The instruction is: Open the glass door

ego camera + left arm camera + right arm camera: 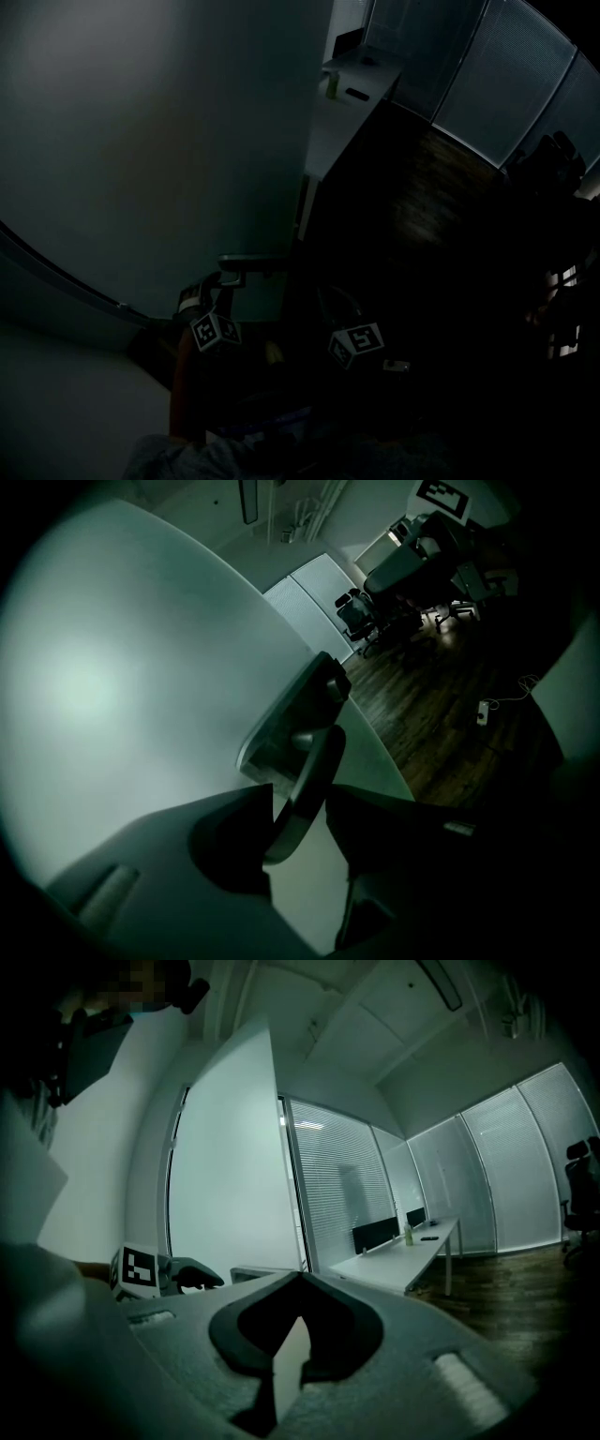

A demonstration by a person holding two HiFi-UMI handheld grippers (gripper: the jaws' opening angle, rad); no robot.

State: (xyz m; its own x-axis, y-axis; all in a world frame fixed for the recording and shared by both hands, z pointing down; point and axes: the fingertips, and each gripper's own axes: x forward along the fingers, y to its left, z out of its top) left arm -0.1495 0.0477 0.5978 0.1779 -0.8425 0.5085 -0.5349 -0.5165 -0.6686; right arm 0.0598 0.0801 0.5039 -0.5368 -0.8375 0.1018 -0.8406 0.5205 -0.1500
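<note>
1. The frosted door (141,141) fills the left of your head view, pale and bare.
2. Your left tongs (298,808) are clamped on the door's handle (314,761). The dark lever runs up between the two jaws, which press it from either side, close to the door's edge.
3. Past that edge lies the dark wood floor (441,714).
4. Your right tongs (298,1283) hang just right of the left ones, clear of the door. Their jaws are together at the tips with nothing between them, and they look out into the room.
5. Further right, a white bench (394,1260) stands beside a wall of blinds (337,1185). A small bottle (409,1234) sits on it.
</note>
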